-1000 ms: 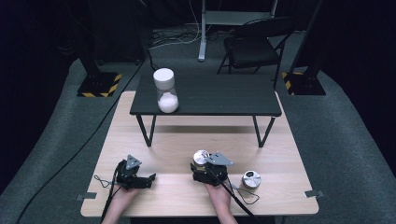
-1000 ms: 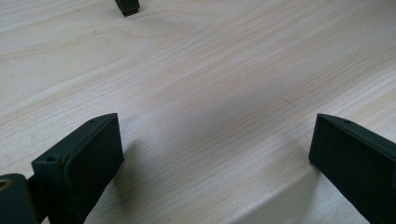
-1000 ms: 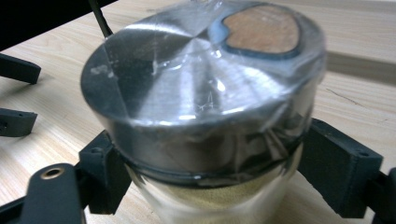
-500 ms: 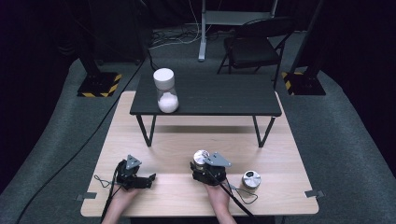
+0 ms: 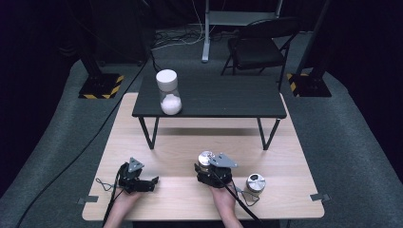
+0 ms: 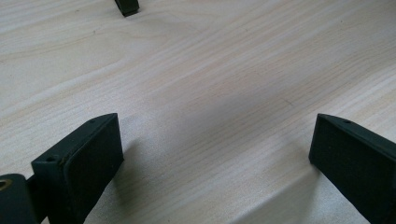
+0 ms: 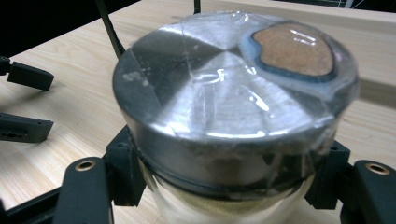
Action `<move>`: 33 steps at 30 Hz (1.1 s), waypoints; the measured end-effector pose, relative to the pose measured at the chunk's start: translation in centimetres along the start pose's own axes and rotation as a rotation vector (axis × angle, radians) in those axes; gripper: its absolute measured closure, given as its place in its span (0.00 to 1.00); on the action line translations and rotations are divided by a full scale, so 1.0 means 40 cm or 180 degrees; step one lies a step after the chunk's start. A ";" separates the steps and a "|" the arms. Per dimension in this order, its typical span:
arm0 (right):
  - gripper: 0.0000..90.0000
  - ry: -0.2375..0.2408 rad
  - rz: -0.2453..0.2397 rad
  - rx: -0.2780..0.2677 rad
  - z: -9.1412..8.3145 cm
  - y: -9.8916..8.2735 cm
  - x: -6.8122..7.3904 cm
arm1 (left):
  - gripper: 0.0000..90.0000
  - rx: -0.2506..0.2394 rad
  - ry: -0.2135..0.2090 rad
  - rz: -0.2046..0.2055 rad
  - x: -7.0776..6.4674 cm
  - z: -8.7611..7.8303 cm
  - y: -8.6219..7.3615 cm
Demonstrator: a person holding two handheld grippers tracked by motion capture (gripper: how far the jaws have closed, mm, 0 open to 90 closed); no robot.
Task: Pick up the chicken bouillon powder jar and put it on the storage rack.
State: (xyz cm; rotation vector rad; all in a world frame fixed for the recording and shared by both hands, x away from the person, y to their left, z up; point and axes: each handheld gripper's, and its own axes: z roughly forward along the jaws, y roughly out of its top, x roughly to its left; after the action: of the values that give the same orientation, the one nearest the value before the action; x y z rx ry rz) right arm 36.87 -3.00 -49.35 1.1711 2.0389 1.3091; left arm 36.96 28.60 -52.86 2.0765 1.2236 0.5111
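Jar with a metal lid [image 7: 233, 107] sits between my right tongs [image 7: 229, 186], whose jaws have just been closing and now press against its sides just under the lid; the lid is covered in clear tape or film, and there is a brown patch near its far edge. From the high view the same jar [image 5: 206, 158] stands on the light wooden tabletop [image 5: 171, 142], near the middle of its near half, with my right tongs [image 5: 213, 172] around it from my side. Just to the right of that hand a second small round metal-topped jar [image 5: 255, 183] rests on the tabletop, apart from the tongs. My left tongs [image 5: 151, 183] lie low on the tabletop well to the left, jaws wide apart with nothing between them but bare wood [image 6: 210, 93]. Farther off, a low black side table [image 5: 228, 97] stands on the tabletop's far half and carries a white-capped hourglass [image 5: 169, 91] at its left end. A black folding chair [image 5: 259, 45] stands on the floor beyond.
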 end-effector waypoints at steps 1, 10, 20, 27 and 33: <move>0.33 -0.0001 -0.0007 -0.0001 -0.002 0.002 0.000 | 0.03 0.0000 0.0000 0.0000 0.000 0.000 0.000; 0.33 -0.0011 -0.0006 0.0014 -0.019 0.021 -0.007 | 0.03 0.0000 -0.0001 0.0000 0.000 0.000 0.000; 0.34 0.0008 -0.0036 0.0003 -0.043 0.054 -0.009 | 0.03 0.0000 -0.0001 0.0000 0.000 0.000 0.000; 0.34 0.0026 -0.0063 0.0039 -0.055 0.076 -0.009 | 0.03 -0.0001 -0.0001 -0.0001 0.000 0.000 0.000; 0.34 0.0034 -0.0091 0.0045 -0.064 0.101 -0.012 | 0.03 -0.0001 -0.0001 0.0000 0.000 0.000 0.000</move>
State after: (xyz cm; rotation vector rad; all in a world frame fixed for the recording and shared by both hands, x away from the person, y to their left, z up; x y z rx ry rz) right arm 36.94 -3.93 -44.66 1.1394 2.0682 1.2919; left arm 36.96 28.60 -52.87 2.0762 1.2232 0.5112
